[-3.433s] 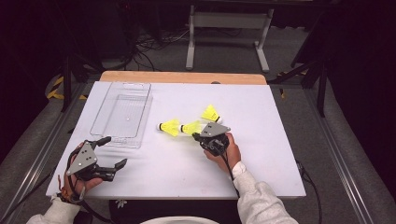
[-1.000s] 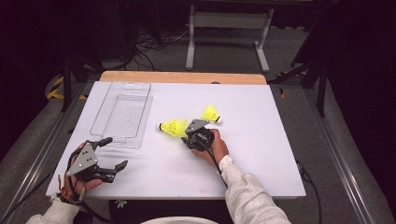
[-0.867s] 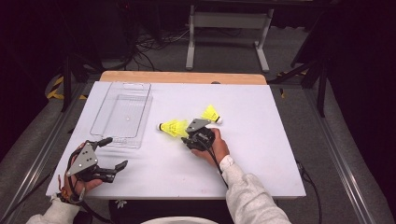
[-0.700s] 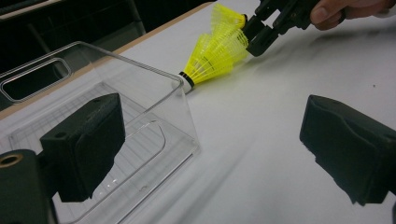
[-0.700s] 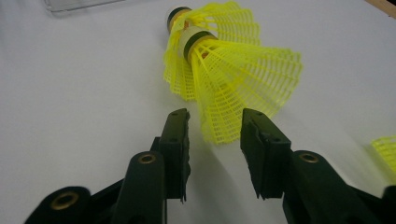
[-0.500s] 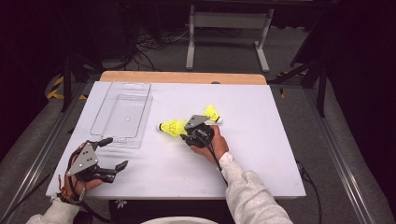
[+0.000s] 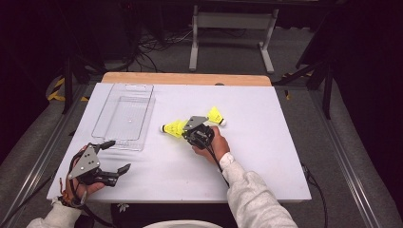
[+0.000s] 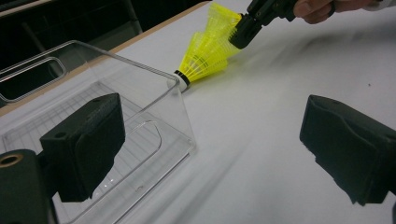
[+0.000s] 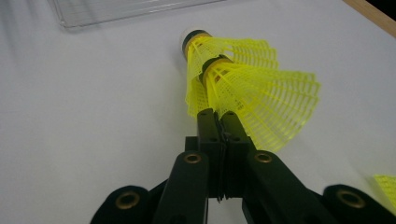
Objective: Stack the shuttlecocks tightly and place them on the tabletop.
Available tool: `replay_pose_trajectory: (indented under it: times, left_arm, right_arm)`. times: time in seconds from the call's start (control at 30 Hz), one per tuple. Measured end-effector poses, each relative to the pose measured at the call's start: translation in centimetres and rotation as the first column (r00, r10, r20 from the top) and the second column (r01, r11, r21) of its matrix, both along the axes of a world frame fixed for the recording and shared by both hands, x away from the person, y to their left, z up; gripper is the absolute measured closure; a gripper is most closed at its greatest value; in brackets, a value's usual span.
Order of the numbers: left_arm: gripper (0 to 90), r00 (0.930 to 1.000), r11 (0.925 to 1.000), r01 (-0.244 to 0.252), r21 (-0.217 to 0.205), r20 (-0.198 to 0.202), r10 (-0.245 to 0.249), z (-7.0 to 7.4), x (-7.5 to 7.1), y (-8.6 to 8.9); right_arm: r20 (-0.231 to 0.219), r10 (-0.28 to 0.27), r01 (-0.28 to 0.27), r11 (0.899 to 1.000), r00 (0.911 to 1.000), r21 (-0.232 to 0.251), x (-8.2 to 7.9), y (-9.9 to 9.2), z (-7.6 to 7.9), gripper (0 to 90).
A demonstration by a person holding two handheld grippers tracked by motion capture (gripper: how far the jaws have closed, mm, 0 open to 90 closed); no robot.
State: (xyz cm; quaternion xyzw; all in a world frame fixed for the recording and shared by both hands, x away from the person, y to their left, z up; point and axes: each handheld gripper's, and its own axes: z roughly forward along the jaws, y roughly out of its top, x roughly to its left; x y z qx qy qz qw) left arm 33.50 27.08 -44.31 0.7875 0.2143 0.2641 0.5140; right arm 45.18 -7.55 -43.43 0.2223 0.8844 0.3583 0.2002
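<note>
At table centre | our right gripper [image 9: 218, 122] pinches nested shuttlecocks [image 9: 243, 93] by the skirt | third shuttlecock [image 7: 216, 115] far-right, loose | clear bin [image 7: 124, 114] far-left, unfilled | left gripper [image 7: 111, 156] wide, idle.

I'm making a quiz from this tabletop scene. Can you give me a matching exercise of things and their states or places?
Things:
1. right gripper
2. left gripper
3. clear tray
4. lone shuttlecock

States or places:
A. jaws open, holding nothing
B. lying beyond the right hand
C. empty, at the table's left
D. jaws closed on the skirt of the nested yellow shuttlecocks

Pairs: 1-D, 2-A, 3-C, 4-B
</note>
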Motion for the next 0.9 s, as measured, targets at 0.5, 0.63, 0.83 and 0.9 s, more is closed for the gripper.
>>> replay_pose_trajectory:
  times: [0.5,0.63,0.83,0.9]
  left_arm:
    - [7.7,1.0000,1.0000,0.003,0.002,0.003,-0.003,0.0,-0.1,0.0]
    - [7.7,1.0000,1.0000,0.004,0.002,0.003,-0.004,0.0,-0.1,0.0]
    - [7.7,1.0000,1.0000,0.006,0.000,0.004,-0.006,0.0,-0.1,0.0]
    - [7.7,1.0000,1.0000,0.006,0.000,0.004,-0.006,0.0,-0.1,0.0]
  right_arm:
    - [-0.015,0.007,-0.007,1.000,0.9999,-0.019,0.1,0.9,-0.8,85.6]
    - [-0.033,0.003,-0.004,1.000,0.9994,-0.030,0.3,1.1,-1.3,82.3]
    - [-0.036,-0.009,0.008,0.999,0.9993,-0.032,0.5,1.0,-1.5,77.2]
    - [-0.037,-0.013,0.012,0.999,0.9992,-0.034,0.4,1.0,-1.5,75.5]
